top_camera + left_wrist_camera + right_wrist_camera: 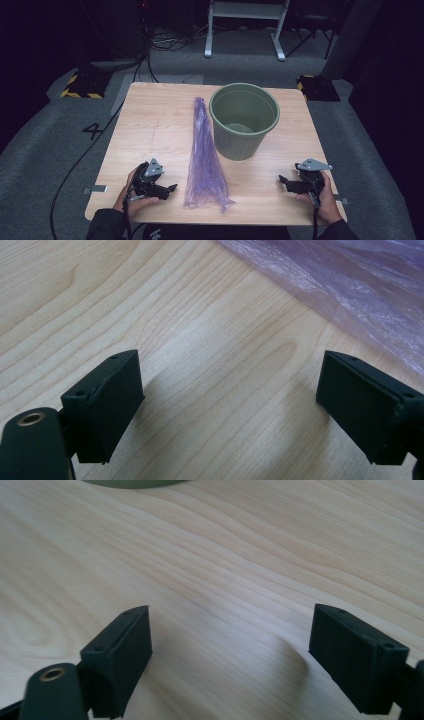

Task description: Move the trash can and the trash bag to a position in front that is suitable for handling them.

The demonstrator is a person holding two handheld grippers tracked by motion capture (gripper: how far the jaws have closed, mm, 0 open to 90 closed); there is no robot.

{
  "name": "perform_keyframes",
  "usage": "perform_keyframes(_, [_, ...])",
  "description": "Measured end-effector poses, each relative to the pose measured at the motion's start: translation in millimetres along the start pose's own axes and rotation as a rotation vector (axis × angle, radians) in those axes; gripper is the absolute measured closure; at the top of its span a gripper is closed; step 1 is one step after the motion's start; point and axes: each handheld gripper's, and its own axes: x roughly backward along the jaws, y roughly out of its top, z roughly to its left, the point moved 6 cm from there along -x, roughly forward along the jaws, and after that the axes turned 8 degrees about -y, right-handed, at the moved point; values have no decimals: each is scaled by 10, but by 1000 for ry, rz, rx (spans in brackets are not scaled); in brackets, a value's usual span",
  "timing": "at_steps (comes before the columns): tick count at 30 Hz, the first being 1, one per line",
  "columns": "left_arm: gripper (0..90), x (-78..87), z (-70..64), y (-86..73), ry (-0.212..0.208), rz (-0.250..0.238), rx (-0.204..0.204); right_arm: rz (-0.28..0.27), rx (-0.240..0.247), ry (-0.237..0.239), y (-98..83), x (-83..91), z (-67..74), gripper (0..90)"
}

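Between both tongs, purple bag, untouched

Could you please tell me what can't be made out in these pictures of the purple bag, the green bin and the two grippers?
- Purple plastic bag: the left gripper view cuts it off at the top right edge.
- Green bin: its own wall hides part of its floor in the high view; the right gripper view crops it to a sliver.
- Left gripper and right gripper: pads too small in the high view.
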Motion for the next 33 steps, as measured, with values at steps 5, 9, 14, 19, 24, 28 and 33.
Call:
perform_keyframes(5, [113,4,7,-4,2,0,1,-48,90,93,115,61,313,199])
perform_keyframes(9, [112,8,-6,-9,6,2,8,-73,117,150,163,109,515,219])
perform_keyframes(14, [114,1,-40,-5,11,-2,10,-99,118,208,224,164,676,230])
perform_keyframes(19, [120,-43,-151,23,4,0,4,-140,138,261,321,210,882,248])
perform_keyframes(24, [119,-105,-218,74,1,-1,0,-135,170,301,350,240,1051,238])
perform_keyframes(28, [118,-131,-249,96,0,0,-3,-134,194,330,363,261,1189,238])
perform_keyframes(33, [118,-141,-255,104,-12,0,-8,-149,220,378,384,297,1355,241])
